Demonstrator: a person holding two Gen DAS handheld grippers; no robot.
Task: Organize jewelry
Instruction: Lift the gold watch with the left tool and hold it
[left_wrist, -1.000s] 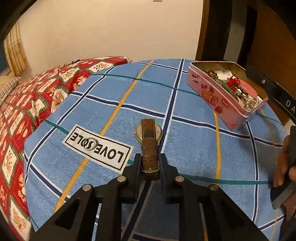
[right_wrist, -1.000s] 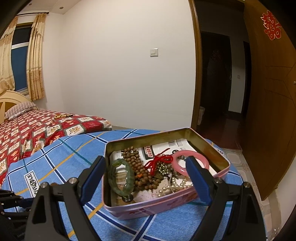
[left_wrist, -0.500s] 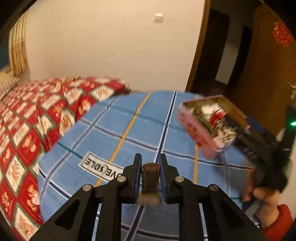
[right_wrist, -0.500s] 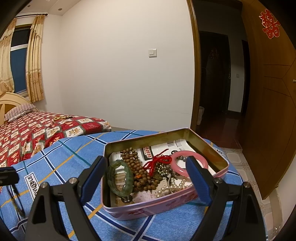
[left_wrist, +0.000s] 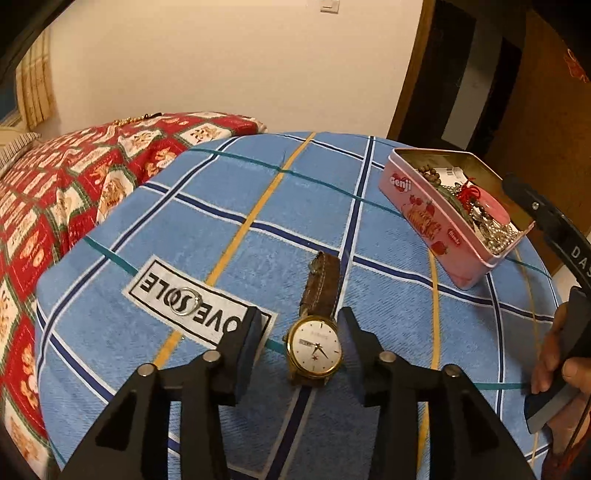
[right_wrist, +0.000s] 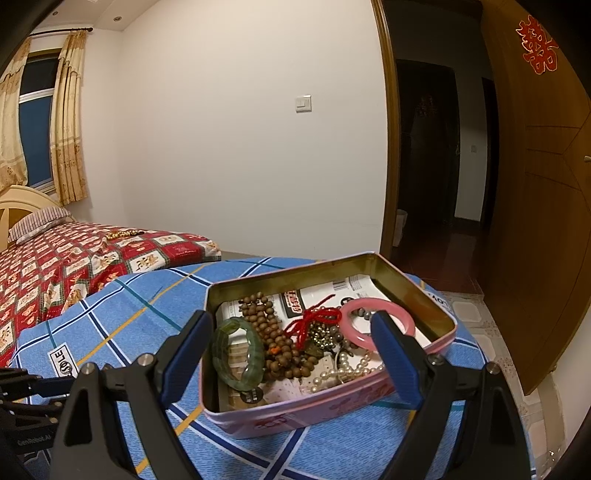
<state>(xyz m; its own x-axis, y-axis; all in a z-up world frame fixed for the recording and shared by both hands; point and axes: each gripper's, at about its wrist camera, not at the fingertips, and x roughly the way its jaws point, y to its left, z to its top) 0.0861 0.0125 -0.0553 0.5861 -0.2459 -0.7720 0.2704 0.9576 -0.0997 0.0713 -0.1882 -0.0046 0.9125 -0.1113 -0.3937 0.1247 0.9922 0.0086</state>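
My left gripper (left_wrist: 301, 345) has just been opening its jaws; the watch (left_wrist: 314, 350) lies released between them on the blue blanket (left_wrist: 221, 236). My right gripper (right_wrist: 291, 362) gapes around the tin (right_wrist: 332, 406). Withdrawing carelessly, I could snag the strap.

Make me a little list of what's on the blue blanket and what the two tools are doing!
surface: blue checked blanket
watch: lying face up between the left tool pads, released
left tool: jaws just opened
ring: on the printed label
pink tin: open, holds beads and bangles
right tool: open, at the tin
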